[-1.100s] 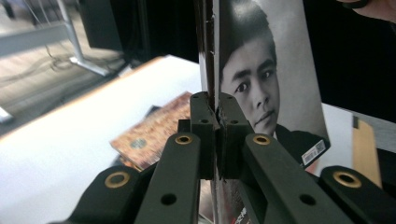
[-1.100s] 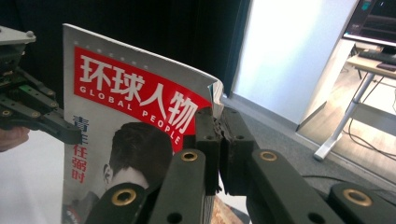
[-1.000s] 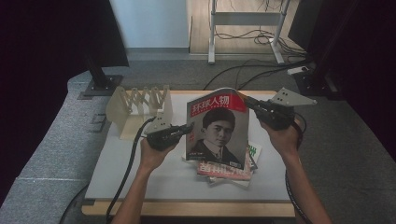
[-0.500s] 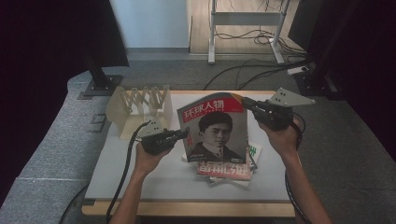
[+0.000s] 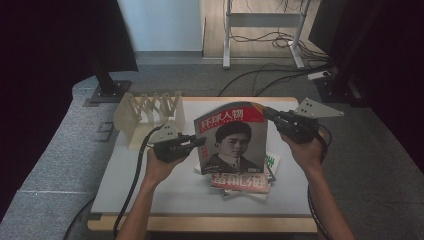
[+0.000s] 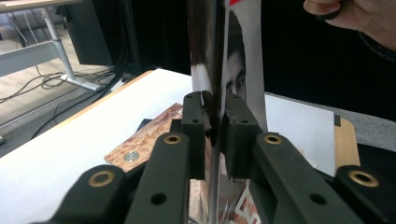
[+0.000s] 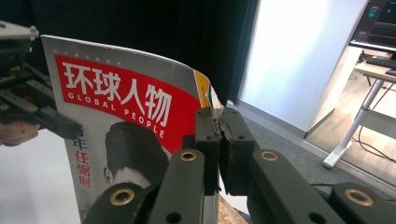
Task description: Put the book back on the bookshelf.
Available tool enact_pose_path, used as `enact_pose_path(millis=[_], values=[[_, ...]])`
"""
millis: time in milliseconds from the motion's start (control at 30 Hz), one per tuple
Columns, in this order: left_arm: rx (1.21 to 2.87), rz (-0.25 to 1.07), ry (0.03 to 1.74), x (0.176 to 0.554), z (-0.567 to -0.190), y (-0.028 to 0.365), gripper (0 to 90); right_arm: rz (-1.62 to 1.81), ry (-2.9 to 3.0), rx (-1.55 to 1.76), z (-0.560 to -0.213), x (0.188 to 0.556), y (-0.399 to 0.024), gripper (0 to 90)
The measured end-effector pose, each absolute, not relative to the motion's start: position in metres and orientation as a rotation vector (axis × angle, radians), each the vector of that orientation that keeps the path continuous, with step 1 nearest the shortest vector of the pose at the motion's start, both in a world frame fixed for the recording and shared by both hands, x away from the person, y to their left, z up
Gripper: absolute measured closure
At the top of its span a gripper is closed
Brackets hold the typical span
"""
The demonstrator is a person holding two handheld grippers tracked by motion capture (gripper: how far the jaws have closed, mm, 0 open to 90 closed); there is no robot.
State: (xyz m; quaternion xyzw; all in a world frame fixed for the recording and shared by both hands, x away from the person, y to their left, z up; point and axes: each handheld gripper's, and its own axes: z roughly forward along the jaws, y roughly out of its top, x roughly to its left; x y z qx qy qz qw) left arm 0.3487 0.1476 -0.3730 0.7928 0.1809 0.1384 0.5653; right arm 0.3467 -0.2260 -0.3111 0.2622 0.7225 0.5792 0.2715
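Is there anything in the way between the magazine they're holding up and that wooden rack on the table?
Nothing visible is. The magazine stands upright, gripped by the right tool, with the left tool at its other edge. The wooden rack sits to the left, with bare table between.

A: What colours are on the magazine?

B: A red band across the top with white lettering, and below it a black-and-white portrait on a grey ground.

A: And the pile of magazines under it?

B: The top one shows a red and brown mottled cover with pale lettering; beside it peeks a white page with green print.

A: The bench?

B: White top, light wooden edge. Left of the magazine stands a cream rack.

A: The grippers?

B: Both black, left gripper and right gripper, each with a grey plate.
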Motion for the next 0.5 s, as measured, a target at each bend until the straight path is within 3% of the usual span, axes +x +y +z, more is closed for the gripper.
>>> enact_pose_path(millis=[200, 500], values=[[1.884, 0.340, 0.411, 0.353, -0.355, 0.139, 74.3, 1.566, 1.945, 0.697, -0.312, 0.345, -0.228, 85.7], [1.889, 0.347, 0.403, 0.360, -0.326, 0.131, 75.2, 1.570, 1.940, 0.681, -0.314, 0.344, -0.230, 85.6]])
